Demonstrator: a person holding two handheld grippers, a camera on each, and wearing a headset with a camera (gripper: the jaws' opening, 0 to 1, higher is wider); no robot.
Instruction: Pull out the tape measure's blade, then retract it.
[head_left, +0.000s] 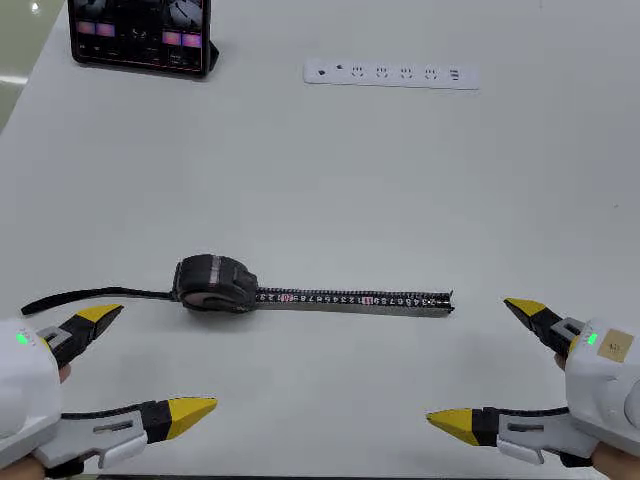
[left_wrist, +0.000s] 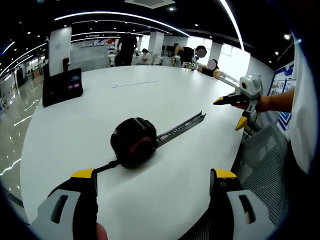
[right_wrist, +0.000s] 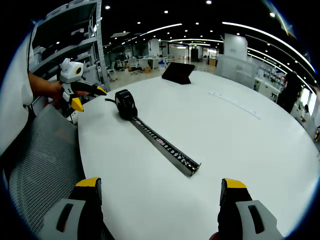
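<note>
My left tool (head_left: 167, 357) at 7 o'clock and right tool (head_left: 467, 359) at 5 both stand apart, empty. The tape measure (head_left: 213, 284) lies centre of the table (head_left: 320, 170), blade (head_left: 355, 299) out toward 3. The case looks rigid and hefty, so I'd clamp there; the blade seems thin and springy.

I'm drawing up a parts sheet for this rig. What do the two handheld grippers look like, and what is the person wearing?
The left gripper and right gripper match: white moulded bodies, black tapering jaws ending in pointed yellow tips. Each body carries a small green light. The right one also bears a square tan label. The person wears a white top.
</note>
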